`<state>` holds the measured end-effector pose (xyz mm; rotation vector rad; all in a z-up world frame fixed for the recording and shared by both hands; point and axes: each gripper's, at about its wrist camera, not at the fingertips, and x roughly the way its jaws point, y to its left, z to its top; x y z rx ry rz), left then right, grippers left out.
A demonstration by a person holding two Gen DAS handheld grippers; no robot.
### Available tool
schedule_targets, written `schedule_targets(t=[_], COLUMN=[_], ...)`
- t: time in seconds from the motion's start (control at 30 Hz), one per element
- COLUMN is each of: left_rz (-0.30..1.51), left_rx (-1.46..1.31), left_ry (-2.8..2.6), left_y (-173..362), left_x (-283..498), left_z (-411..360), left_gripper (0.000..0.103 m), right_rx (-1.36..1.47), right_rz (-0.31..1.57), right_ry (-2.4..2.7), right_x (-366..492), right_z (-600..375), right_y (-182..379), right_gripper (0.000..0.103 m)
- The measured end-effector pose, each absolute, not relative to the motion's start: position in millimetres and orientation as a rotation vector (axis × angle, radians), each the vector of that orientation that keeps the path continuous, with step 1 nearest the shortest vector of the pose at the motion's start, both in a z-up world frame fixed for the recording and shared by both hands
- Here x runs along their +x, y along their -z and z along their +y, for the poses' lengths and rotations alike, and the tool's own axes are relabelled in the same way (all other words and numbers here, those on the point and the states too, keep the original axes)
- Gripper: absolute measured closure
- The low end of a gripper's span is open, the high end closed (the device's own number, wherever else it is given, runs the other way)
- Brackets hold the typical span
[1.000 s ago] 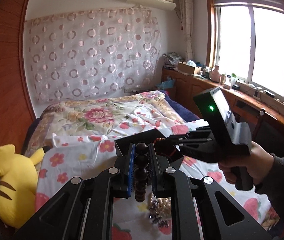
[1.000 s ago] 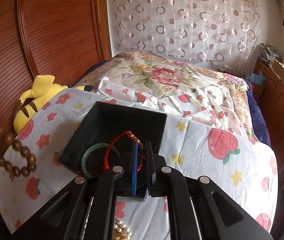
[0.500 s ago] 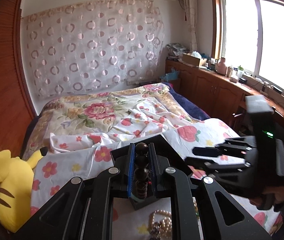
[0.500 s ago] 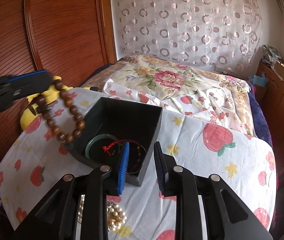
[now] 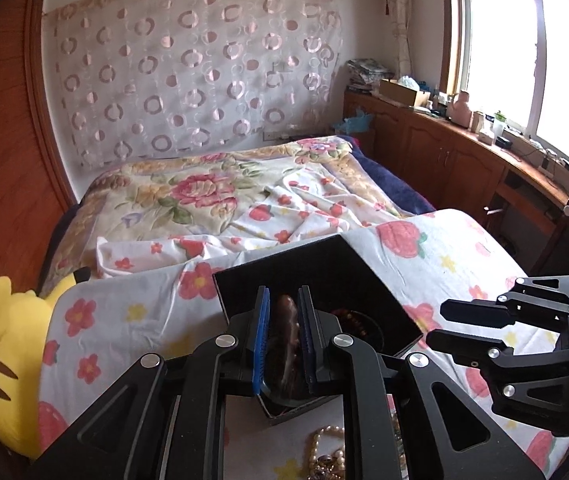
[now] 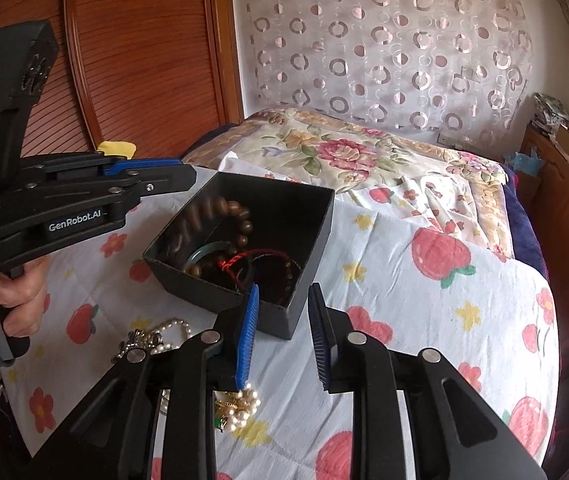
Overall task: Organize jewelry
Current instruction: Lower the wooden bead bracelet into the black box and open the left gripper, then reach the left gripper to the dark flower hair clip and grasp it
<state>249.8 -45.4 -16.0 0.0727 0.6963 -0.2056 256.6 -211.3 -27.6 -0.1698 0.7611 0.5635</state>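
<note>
- While the right gripper [image 6: 283, 308] hangs wide open over the near corner of the black box [image 6: 188, 280], nothing sits between its blue pads [image 6: 249, 332] — only the box wall and the sheet show in the gap.
- The left gripper [image 5: 283, 296] is held by a hand [image 6: 4, 296] above the left side of the box, with its tips over the rim.
- Its pads stand a narrow gap apart. In its own view a blurred brown streak fills that gap.
- From the right wrist view, the wooden bead bracelet [image 6: 220, 220] is inside the box, its upper part smeared by motion and just below the left gripper's tips. Whether the pads are touching any bead I cannot tell.
- Also in the box are a pale green bangle [image 6: 208, 249] and a red cord bracelet [image 6: 244, 260], the cord lying across the bangle's edge, beside a dark beaded loop.
- The box rests on a strawberry-print sheet [image 6: 424, 300] spread over the bed.
- A tangle of pearl jewelry [image 6: 240, 404] lies on the sheet just in front of the box, under the right gripper — more pearls and a metal piece [image 6: 144, 338] lie to its left.
- A yellow plush toy [image 5: 0, 344] sits at the bed's left edge.
</note>
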Motion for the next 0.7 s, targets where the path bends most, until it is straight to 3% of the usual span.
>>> schedule_targets(t=[0.07,0.13,0.47,0.7], left_rz=[0.694,0.677,0.667,0.681], left_rx=[0.074,0.081,0.052,0.018], left_ry=[0.205,0.203,0.243,0.258], left_y=[15.0,14.6,33.3,52.7], left_x=[246.7,242.1,191.5,161.2], left_z=[-44.2,-43.7,-35.6,-27.0], left_gripper=[0.081,0.066,0.054,0.033], right_rx=[-0.167,-0.165,-0.140,-0.172], right_rz=[0.760,0.757,0.775,0.812], right_ry=[-0.568,-0.573,-0.601,-0.634], right_x=[253.7,248.8,224.0,205.1], right_z=[-212.3,-214.3,-230.9,-223.9], right_y=[28.4,28.8,40.8,59.5], right_gripper=[0.075,0.075,0.075,0.075])
